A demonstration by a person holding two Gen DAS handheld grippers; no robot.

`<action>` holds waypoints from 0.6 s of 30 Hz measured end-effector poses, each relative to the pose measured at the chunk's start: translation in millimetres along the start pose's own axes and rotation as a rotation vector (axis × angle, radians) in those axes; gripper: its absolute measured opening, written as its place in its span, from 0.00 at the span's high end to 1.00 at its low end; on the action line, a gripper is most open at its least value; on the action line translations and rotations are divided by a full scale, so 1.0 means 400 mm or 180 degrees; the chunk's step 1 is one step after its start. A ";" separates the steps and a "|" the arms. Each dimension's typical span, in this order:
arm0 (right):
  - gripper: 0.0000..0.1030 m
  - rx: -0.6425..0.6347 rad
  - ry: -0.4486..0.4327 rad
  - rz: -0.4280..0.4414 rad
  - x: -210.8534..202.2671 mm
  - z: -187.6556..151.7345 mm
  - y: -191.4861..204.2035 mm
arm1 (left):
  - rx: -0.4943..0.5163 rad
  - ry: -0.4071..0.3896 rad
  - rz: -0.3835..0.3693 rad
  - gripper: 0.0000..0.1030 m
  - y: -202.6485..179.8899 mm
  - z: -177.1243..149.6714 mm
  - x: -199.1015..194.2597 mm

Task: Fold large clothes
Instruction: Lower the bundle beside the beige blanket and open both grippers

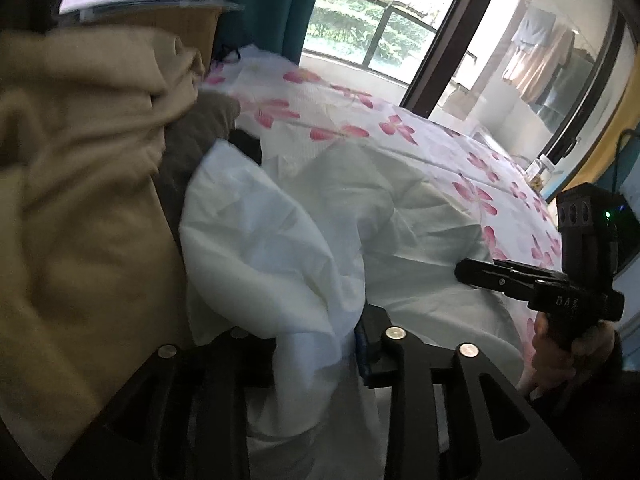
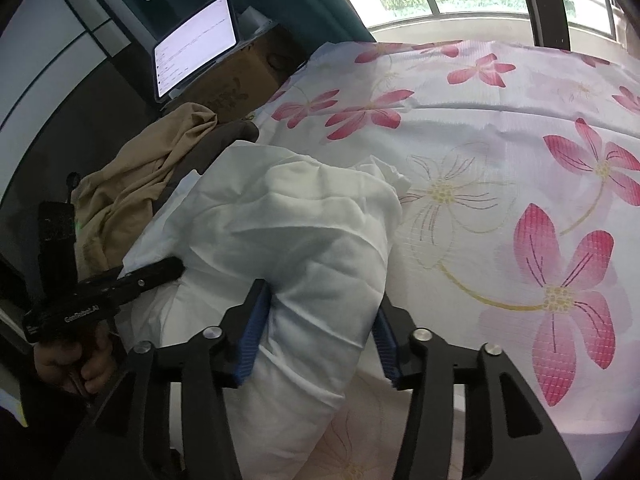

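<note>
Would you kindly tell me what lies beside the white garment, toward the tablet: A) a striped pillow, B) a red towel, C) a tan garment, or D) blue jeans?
C: a crumpled tan garment lies next to the white garment, between it and the lit tablet.

Daylight enters through the window (image 1: 360, 28), which is overexposed in both views. The tablet screen (image 2: 196, 44) glares white. Left wrist view shows motion blur on the beige garment (image 1: 80, 184). Fisheye curvature and dark vignetting mark all edges.
</note>
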State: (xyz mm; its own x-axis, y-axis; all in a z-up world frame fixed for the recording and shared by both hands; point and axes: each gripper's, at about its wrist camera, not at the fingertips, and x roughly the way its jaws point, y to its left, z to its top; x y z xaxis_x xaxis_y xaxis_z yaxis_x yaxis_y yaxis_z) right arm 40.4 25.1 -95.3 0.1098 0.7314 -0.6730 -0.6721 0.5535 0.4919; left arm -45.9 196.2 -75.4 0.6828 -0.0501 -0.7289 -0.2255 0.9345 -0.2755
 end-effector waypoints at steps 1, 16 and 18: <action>0.46 0.0005 0.0011 0.0014 -0.003 0.003 -0.003 | 0.0028 -0.0036 0.0028 0.63 -0.005 0.005 -0.012; 0.34 0.0133 -0.0124 -0.0286 -0.049 0.045 -0.085 | 0.0133 -0.0242 0.0164 0.51 -0.043 0.087 -0.023; 0.34 0.0121 -0.0111 -0.0314 -0.046 0.045 -0.085 | 0.0120 -0.0147 0.0224 0.51 -0.033 0.085 0.007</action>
State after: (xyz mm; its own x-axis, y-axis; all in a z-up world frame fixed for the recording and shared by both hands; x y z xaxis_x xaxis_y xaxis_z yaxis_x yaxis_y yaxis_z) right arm 74.4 0.1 -89.7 0.2000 0.6857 -0.6999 -0.6286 0.6377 0.4452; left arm -17.3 195.6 -52.4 0.6978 0.0316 -0.7156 -0.2483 0.9478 -0.2003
